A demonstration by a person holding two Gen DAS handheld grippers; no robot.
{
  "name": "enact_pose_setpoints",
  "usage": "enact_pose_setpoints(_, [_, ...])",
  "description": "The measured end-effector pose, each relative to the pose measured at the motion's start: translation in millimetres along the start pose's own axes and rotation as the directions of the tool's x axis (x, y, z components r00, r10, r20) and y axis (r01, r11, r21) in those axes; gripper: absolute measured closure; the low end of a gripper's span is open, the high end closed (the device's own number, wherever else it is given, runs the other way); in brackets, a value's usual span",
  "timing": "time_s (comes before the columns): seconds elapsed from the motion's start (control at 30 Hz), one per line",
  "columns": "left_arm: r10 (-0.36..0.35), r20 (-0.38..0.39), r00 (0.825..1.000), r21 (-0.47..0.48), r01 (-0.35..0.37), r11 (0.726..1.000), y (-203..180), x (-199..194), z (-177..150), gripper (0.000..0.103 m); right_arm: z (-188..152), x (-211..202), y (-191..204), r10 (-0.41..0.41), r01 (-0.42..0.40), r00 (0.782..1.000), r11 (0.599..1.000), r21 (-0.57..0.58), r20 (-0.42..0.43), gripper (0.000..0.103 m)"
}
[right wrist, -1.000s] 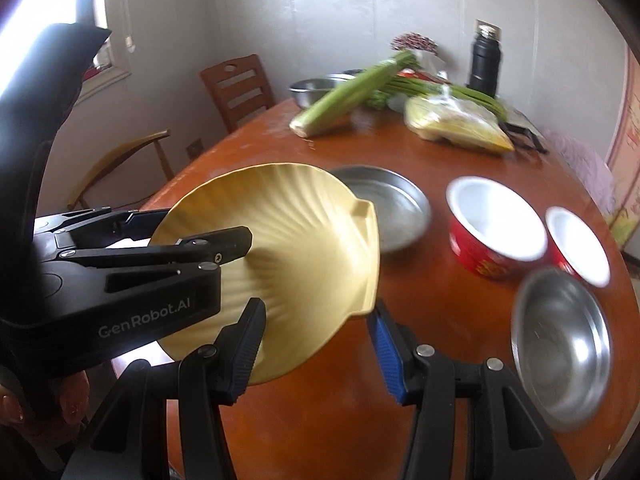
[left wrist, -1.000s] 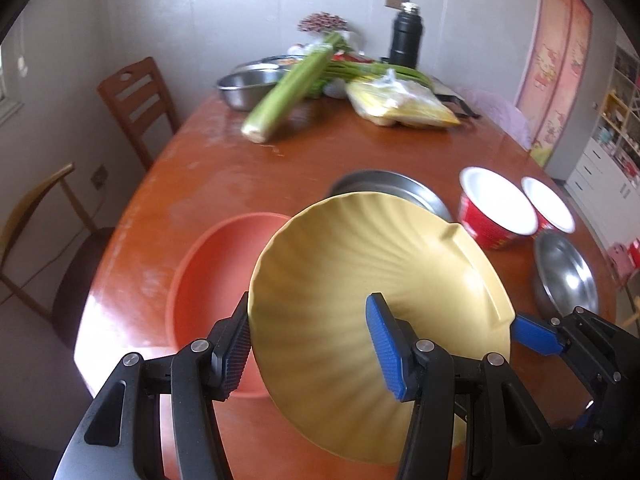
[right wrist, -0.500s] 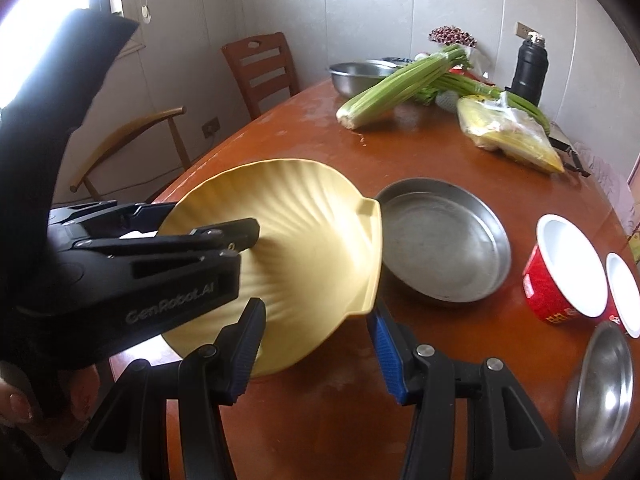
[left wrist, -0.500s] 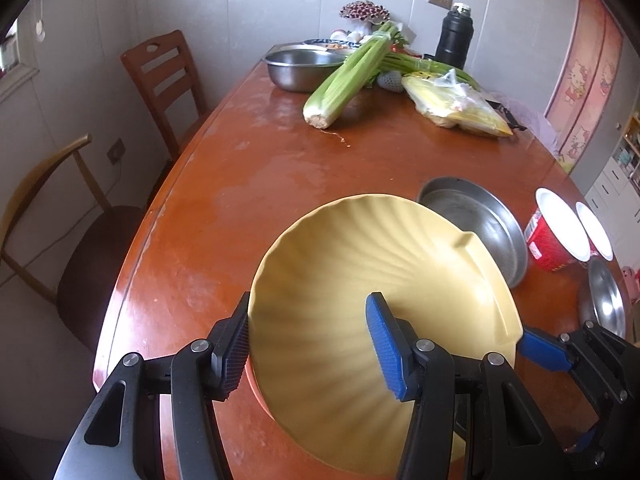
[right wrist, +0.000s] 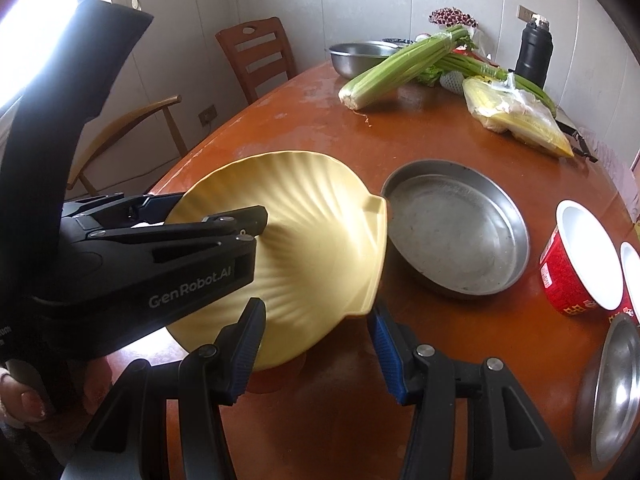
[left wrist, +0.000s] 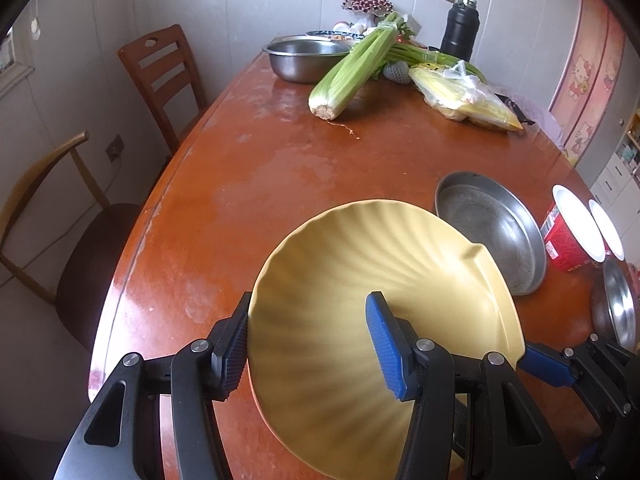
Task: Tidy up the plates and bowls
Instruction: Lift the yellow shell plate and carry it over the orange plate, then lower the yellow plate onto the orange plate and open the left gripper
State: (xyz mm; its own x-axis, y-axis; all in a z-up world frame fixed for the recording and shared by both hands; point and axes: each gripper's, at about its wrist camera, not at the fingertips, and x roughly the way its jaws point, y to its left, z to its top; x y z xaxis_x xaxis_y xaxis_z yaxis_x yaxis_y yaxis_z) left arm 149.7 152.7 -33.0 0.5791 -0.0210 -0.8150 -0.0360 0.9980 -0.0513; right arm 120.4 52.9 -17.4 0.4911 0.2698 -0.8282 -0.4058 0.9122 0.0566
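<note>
1. Two hand-held grippers meet on one yellow shell-shaped plate point(left wrist: 372, 320): the left hand-held gripper point(left wrist: 308, 344) clamps its left rim between its pads, and the right hand-held gripper point(right wrist: 316, 344) grips the edge nearest it.
2. The plate is tilted over the near end of the orange-brown worktop point(left wrist: 260, 168); an orange dish point(right wrist: 276, 376) shows just under its lower edge in the right wrist view.
3. Just beside the plate on its right sits a shallow steel pan point(right wrist: 456, 232), close to the plate's notched end.
4. Further right stands a red bowl with a white inside point(right wrist: 580, 264), with a second white-lined bowl point(right wrist: 632, 276) touching or nearly touching it, cut by the frame edge.
5. A steel bowl point(right wrist: 612, 392) lies near the right hand-held gripper, on the right margin.
6. At the far end, well apart from the plate, are a celery bunch point(left wrist: 356, 68), a deep steel basin point(left wrist: 304, 56), a bag of corn point(left wrist: 468, 96) and a black flask point(left wrist: 460, 28).
7. Two chairs point(left wrist: 160, 76) stand along the worktop's left side.
</note>
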Motion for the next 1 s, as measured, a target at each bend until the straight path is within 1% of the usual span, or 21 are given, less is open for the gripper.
enact_pose_setpoints(0.1, [0.002, 0.001, 1.0, -0.002, -0.002, 1.0, 1.9, 0.9, 0.6, 0.046, -0.6, 0.1, 2.4, 0.006, -0.006, 1.0, 1.0, -0.003, -0.001, 0.05])
enact_pose_setpoints(0.17, [0.018, -0.001, 1.0, 0.004, -0.018, 1.0, 1.2, 2.5, 0.3, 0.046, -1.2, -0.5, 3.1, 0.009, -0.009, 1.0, 1.0, -0.005, -0.002, 0.05])
enact_pose_setpoints(0.33, [0.034, -0.006, 0.999, 0.009, -0.034, 0.999, 0.7, 6.0, -0.9, 0.046, -1.1, -6.3, 5.5, 0.008, -0.007, 1.0, 1.0, -0.023, 0.026, 0.05])
enact_pose_setpoints(0.4, [0.038, -0.006, 0.999, 0.011, -0.037, 0.999, -0.1, 6.0, -0.8, 0.046, -1.7, -5.1, 5.1, 0.003, -0.002, 1.0, 1.0, -0.023, 0.02, 0.05])
enact_pose_setpoints(0.6, [0.035, 0.001, 0.999, 0.0, -0.035, 0.999, -0.2, 2.6, 0.0, 0.046, -4.3, -6.0, 8.7, 0.01, -0.009, 1.0, 0.999, -0.048, 0.014, 0.05])
enact_pose_setpoints(0.77, [0.027, 0.018, 0.999, -0.012, -0.027, 1.0, 2.5, -5.1, 1.1, 0.046, -4.3, -12.3, 4.3, 0.015, -0.013, 0.999, 0.999, -0.038, 0.032, 0.05])
enact_pose_setpoints(1.0, [0.02, 0.029, 0.999, -0.021, -0.019, 1.0, 1.6, -15.8, 0.7, 0.046, -5.8, -13.6, 0.6, 0.019, -0.018, 0.999, 0.999, -0.029, 0.034, 0.05])
